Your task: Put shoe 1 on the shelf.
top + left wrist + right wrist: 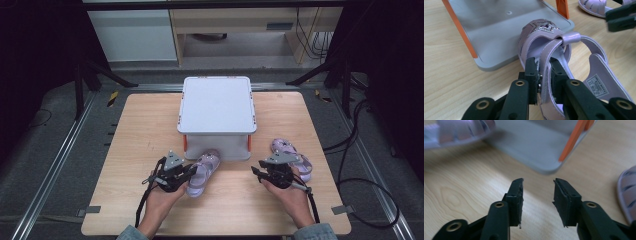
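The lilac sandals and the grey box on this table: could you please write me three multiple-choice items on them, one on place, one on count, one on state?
1. Where does the free sandal lie?
A. on top of the box
B. on the table by the right gripper
C. on the floor

2. How many sandals are there?
A. one
B. two
C. four

3. What is the left gripper doing?
A. hanging open over bare wood
B. holding the box's lid
C. pinching the strap of a sandal

Answers: 1 B, the high view shows it on the wooden table beside the right gripper, right of the grey box. 2 B, one on each side in the high view. 3 C, the left gripper view shows its pads pressed on the strap of the held sandal.
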Demonstrator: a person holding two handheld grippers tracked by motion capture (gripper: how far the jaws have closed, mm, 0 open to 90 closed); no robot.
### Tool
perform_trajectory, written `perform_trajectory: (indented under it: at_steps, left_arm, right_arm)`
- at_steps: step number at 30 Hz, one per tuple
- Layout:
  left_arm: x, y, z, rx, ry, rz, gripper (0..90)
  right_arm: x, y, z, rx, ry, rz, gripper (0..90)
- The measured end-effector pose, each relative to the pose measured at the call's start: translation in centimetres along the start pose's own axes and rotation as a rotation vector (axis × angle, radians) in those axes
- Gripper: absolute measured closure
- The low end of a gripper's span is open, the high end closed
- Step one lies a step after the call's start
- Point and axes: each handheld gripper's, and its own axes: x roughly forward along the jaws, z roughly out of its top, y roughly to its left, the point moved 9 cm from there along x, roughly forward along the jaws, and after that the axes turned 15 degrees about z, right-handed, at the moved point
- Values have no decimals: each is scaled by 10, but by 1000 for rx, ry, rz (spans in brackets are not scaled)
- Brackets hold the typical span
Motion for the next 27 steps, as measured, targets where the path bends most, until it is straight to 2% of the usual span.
perform_trajectory:
  at_steps: [5, 9, 12, 19, 27]
  left_arm:
    - [7, 3, 6, 7, -4, 35, 789]
    - [11, 9, 10, -6, -8, 56, 792]
    - [13, 11, 13, -6, -16, 69, 796]
    - [17, 15, 23, -19, -35, 94, 802]
    - [25, 19, 28, -33, -43, 117, 803]
  right_arm:
    - [-16, 2, 25, -26, -38, 3, 669]
    - [-30, -1, 44, -37, -51, -13, 766]
    - [-39, -2, 59, -47, -67, -3, 808]
    - [-55, 0, 91, -70, -102, 9, 813]
    - [-57, 1, 122, -98, -138, 45, 838]
